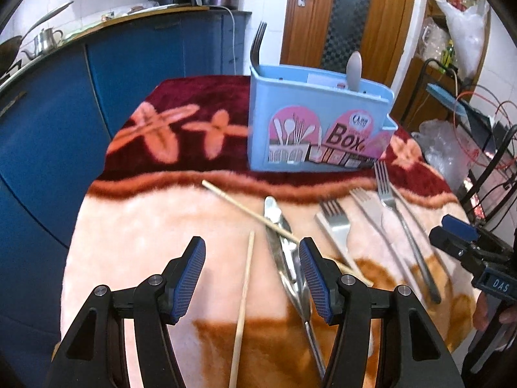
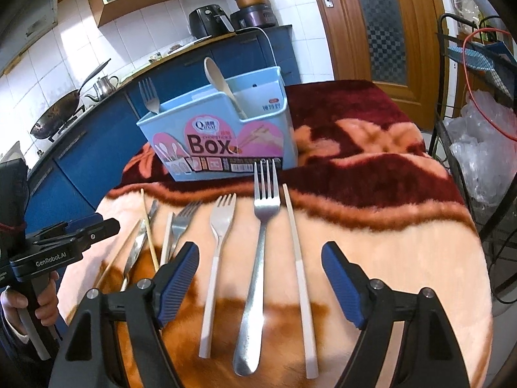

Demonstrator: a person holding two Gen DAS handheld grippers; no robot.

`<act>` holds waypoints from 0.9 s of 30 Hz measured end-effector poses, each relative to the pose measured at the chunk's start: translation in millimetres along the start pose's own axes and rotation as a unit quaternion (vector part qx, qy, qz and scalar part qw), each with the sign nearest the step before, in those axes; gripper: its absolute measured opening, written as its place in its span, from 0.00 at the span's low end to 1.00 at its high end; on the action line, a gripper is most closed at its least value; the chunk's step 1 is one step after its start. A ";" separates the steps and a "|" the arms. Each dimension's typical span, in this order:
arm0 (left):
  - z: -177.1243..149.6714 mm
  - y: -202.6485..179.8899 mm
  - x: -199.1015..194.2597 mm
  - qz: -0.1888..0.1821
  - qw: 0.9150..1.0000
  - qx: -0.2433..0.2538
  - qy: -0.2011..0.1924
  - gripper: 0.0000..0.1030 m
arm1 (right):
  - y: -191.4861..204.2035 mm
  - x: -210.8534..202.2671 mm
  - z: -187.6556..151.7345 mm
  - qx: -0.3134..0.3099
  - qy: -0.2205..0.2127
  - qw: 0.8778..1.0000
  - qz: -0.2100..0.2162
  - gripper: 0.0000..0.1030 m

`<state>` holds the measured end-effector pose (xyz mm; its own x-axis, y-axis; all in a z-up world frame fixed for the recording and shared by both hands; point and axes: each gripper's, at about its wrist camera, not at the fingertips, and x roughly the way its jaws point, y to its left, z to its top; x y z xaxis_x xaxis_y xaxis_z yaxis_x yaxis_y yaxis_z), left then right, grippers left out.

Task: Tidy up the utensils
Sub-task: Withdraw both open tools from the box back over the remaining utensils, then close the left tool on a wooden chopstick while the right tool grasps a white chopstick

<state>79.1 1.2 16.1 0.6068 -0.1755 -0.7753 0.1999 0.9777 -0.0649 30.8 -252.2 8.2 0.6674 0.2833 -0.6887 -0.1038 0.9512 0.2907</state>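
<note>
A light blue utensil box [image 1: 316, 129] [image 2: 223, 142] stands at the far side of the blanket-covered table, with a fork [image 2: 148, 97] and a wooden spoon [image 2: 219, 80] in it. My left gripper [image 1: 252, 249] hovers open over a wooden chopstick [image 1: 245, 291]. A knife [image 1: 278, 226] crossed by a second chopstick [image 1: 252, 213] lies by its right finger. My right gripper [image 2: 260, 252] is open above a steel fork [image 2: 261, 258], with a white-handled fork [image 2: 219, 242] to the left and a white chopstick [image 2: 297, 258] to the right. No pad touches anything.
More forks [image 1: 336, 226] lie between the two grippers. A blue kitchen counter [image 2: 97, 148] with a wok [image 2: 55, 119] runs behind on the left. A wire rack [image 2: 452, 135] with plastic bags stands off the table's right edge. A hand [image 2: 19, 304] holds the left gripper's handle.
</note>
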 end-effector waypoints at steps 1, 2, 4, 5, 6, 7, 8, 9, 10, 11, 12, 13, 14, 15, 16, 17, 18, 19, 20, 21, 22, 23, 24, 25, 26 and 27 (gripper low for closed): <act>-0.8 0.5 0.8 0.003 1.000 0.001 0.003 0.60 | -1.0 0.8 -0.7 0.001 0.002 1.000 -0.001 0.78; -2.3 1.1 2.2 0.006 1.000 0.003 0.006 0.60 | -1.6 1.8 -1.2 0.002 0.004 1.000 -0.002 0.78; -4.0 2.3 3.6 0.009 1.000 0.004 0.011 0.60 | -3.6 3.3 -3.0 0.004 0.007 1.000 -0.003 0.78; -5.2 3.0 4.7 0.011 1.000 0.005 0.014 0.60 | -4.3 3.9 -3.8 0.004 0.009 1.000 -0.004 0.78; -5.8 3.3 5.6 0.013 1.000 0.006 0.016 0.60 | -4.8 4.5 -4.4 0.004 0.010 1.000 -0.005 0.78; -7.0 3.9 6.9 0.015 1.000 0.007 0.019 0.60 | -5.4 5.3 -5.2 0.004 0.012 1.000 -0.005 0.78; -7.9 4.6 7.9 0.016 1.000 0.008 0.022 0.60 | -6.1 6.0 -5.5 0.004 0.014 1.000 -0.006 0.78; -8.8 4.8 8.8 0.017 0.999 0.010 0.025 0.60 | -6.7 6.7 -6.1 0.004 0.015 1.000 -0.006 0.78; -9.5 5.0 9.4 0.019 0.999 0.011 0.027 0.60 | -7.5 7.1 -6.5 0.005 0.016 1.000 -0.006 0.78; -10.5 5.3 10.6 0.021 0.999 0.012 0.030 0.60 | -8.0 7.7 -6.9 0.005 0.018 1.000 -0.007 0.78; -11.2 5.7 11.3 0.022 0.999 0.013 0.032 0.60 | -8.3 8.2 -7.2 0.005 0.019 1.000 -0.007 0.78; -11.9 5.7 12.0 0.023 0.999 0.015 0.034 0.60 | -8.5 9.2 -7.3 0.006 0.020 1.000 -0.007 0.78; -12.5 6.0 12.8 0.024 0.999 0.016 0.035 0.60 | -8.5 9.9 -7.6 0.006 0.021 1.000 -0.007 0.78; -13.1 6.2 13.3 0.025 0.999 0.017 0.037 0.60 | -8.9 10.3 -7.9 0.007 0.022 1.000 -0.008 0.78; -13.5 6.3 14.3 0.026 0.999 0.018 0.038 0.60 | -9.1 10.6 -8.1 0.007 0.023 1.000 -0.008 0.78; -14.0 6.3 15.6 0.026 0.999 0.021 0.041 0.60 | -9.1 10.8 -8.3 0.006 0.023 1.000 -0.008 0.78; -14.6 6.4 17.3 0.027 0.998 0.023 0.044 0.60 | -9.2 11.0 -8.7 0.006 0.023 1.000 -0.008 0.78; -15.0 6.8 19.4 0.027 0.998 0.025 0.048 0.60 | -9.1 11.2 -8.6 0.006 0.023 1.000 -0.008 0.78; -15.7 7.1 21.3 0.026 0.998 0.026 0.052 0.60 | -9.2 11.2 -8.6 0.007 0.023 1.000 -0.008 0.78; -16.1 8.0 22.4 0.025 0.998 0.026 0.055 0.60 | -9.5 11.2 -8.8 0.007 0.023 1.000 -0.008 0.78; -16.8 8.5 24.3 0.020 0.998 0.026 0.058 0.60 | -9.4 11.3 -8.7 0.007 0.023 1.000 -0.008 0.78; -17.1 9.2 25.6 0.017 0.998 0.026 0.060 0.60 | -9.7 11.4 -8.9 0.008 0.024 1.000 -0.008 0.78; -17.4 9.4 26.0 0.016 0.998 0.026 0.061 0.60 | -10.1 11.6 -9.1 0.008 0.024 1.000 -0.008 0.78; -17.3 9.3 26.4 0.015 0.998 0.028 0.060 0.60 | -10.4 11.8 -9.5 0.009 0.024 1.000 -0.009 0.78; -17.1 9.3 26.5 0.014 0.998 0.029 0.060 0.60 | -10.9 12.0 -9.7 0.009 0.025 1.000 -0.009 0.78; -17.0 9.3 26.8 0.013 0.998 0.030 0.060 0.60 | -11.4 12.0 -9.8 0.009 0.025 1.000 -0.009 0.78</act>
<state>84.1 7.6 -16.0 0.5172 -0.1318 -0.8457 0.2334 0.9723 -0.0088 32.8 -258.4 -9.9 0.6313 0.2728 -0.7259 -0.0791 0.9538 0.2897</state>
